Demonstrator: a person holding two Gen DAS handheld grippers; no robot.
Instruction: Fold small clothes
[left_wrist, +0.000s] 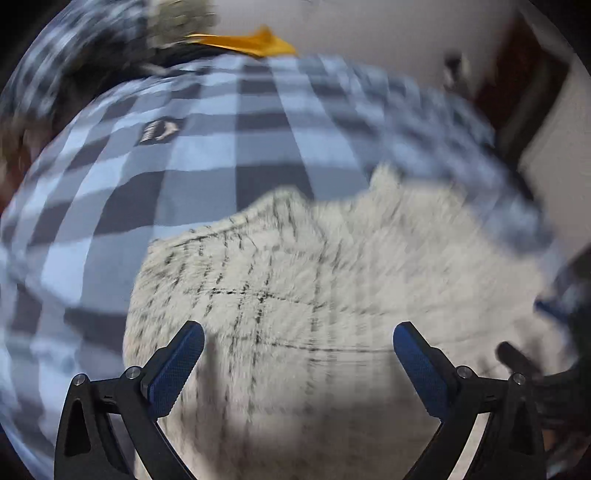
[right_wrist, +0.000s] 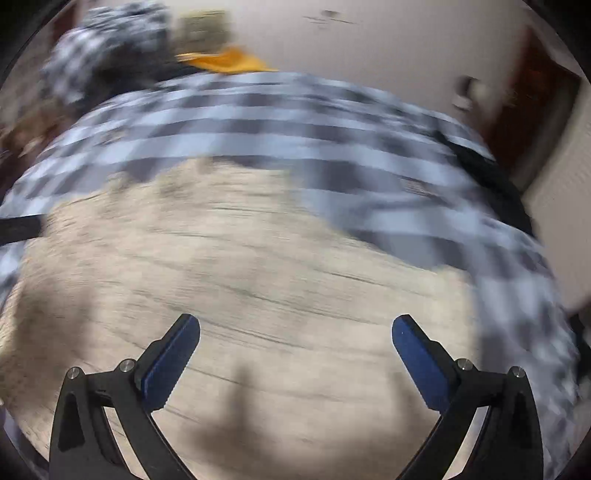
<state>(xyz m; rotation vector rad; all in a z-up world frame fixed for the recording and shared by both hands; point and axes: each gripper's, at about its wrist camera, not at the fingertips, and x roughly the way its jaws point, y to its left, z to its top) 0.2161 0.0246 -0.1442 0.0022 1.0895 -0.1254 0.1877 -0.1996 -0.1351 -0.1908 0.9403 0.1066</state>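
Both sets of tongs are hanging released, their blue-padded fingers spread wide with nothing between them. The left tongs (left_wrist: 298, 334) are hovering over a pale, fuzzy garment (left_wrist: 295, 295) crossed with thin dark grid lines, which is filling the lower middle of the left wrist view. It is lying on a blue-and-grey checked cover (left_wrist: 207, 147) that is spreading across the upper half of the frame — a small dark label (left_wrist: 161, 131) is showing on the cover at upper left. At the top of that view an orange cloth (left_wrist: 255, 42) is peeking out from behind the cover's far edge, next to a dark, blurred heap at upper left that I cannot make out.

The right tongs (right_wrist: 295, 328) are likewise over the pale garment (right_wrist: 236, 266), which is taking up the centre and lower left of the right wrist view — heavily smeared by motion blur. The checked cover (right_wrist: 332, 122) is curving around it along the top and right side, and the orange cloth (right_wrist: 231, 59) is sitting at top centre.
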